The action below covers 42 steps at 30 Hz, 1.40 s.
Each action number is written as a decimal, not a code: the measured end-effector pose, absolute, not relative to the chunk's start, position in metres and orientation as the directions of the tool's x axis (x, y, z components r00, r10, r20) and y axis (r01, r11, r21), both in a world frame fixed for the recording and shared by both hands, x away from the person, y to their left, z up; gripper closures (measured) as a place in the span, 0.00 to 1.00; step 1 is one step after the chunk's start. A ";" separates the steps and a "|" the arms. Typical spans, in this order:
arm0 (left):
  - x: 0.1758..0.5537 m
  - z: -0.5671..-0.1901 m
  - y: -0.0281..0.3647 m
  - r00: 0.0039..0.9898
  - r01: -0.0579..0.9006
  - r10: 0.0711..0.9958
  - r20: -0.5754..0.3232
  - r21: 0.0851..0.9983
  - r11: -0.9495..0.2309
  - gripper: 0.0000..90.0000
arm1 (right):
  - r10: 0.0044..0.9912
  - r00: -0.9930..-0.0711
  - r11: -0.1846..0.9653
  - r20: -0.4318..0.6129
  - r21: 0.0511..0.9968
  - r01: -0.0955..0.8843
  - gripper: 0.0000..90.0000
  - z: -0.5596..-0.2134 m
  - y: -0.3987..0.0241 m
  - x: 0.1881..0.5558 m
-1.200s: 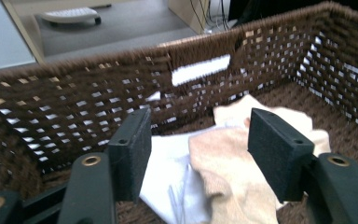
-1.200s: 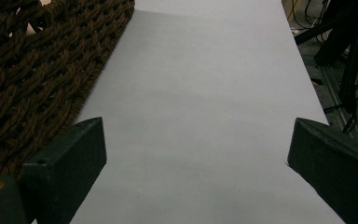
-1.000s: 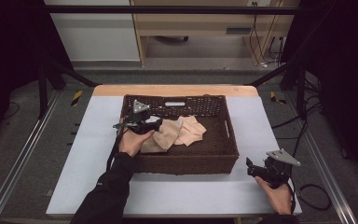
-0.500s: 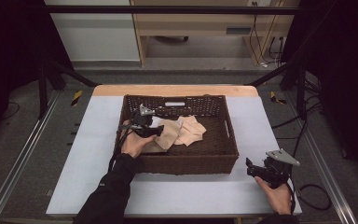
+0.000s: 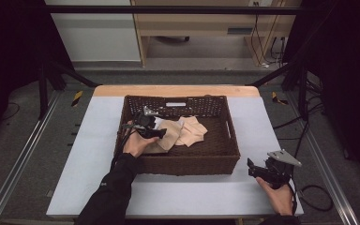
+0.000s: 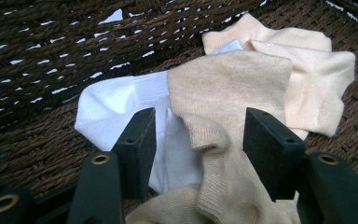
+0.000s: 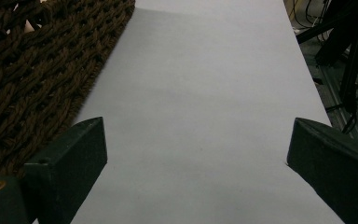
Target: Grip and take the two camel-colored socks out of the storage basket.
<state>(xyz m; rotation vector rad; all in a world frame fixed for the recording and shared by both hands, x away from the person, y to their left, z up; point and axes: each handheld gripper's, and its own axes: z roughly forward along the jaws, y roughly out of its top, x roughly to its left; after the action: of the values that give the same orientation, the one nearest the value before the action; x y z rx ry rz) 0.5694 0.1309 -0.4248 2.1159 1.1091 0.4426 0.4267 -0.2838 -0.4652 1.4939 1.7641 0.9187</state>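
I note the left hand-held gripper (image 6: 198, 135) spread over socks (image 6: 233, 88) in the basket (image 5: 225, 154), the right hand-held gripper (image 7: 196, 154) spread above the tabletop (image 7: 205, 93).

1. The left gripper (image 5: 158, 133) has shifted slightly toward the near wall of the wicker basket (image 5: 187, 164), and sits lower over the pile of socks.
2. Its tips, formerly at the near-left edge of the beige sock (image 6: 223, 93), now overlap that sock.
3. Its jaws have narrowed slightly. They straddle the beige sock's cuff and the white sock (image 6: 116, 100) without pressing on either.
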 end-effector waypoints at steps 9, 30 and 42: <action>0.568 -0.422 0.129 0.615 0.572 0.789 -0.006 0.692 -0.440 0.81 | 0.989 -0.147 0.106 -0.031 0.836 0.538 0.06 -0.465 -0.284 0.427; 0.553 -0.399 0.140 0.615 0.466 0.788 -0.044 0.826 -0.318 0.94 | 0.989 -0.143 0.104 -0.030 0.837 0.537 0.06 -0.464 -0.285 0.426; 0.533 -0.361 0.153 0.612 0.312 0.790 -0.029 0.927 -0.207 0.94 | 0.989 -0.143 0.105 -0.032 0.838 0.536 0.06 -0.464 -0.285 0.426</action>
<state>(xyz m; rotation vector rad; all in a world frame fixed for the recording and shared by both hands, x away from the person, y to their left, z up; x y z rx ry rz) 0.5332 0.1529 -0.3605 1.7844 0.8965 0.5672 0.4256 -0.2850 -0.4639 1.4946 1.7571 0.9223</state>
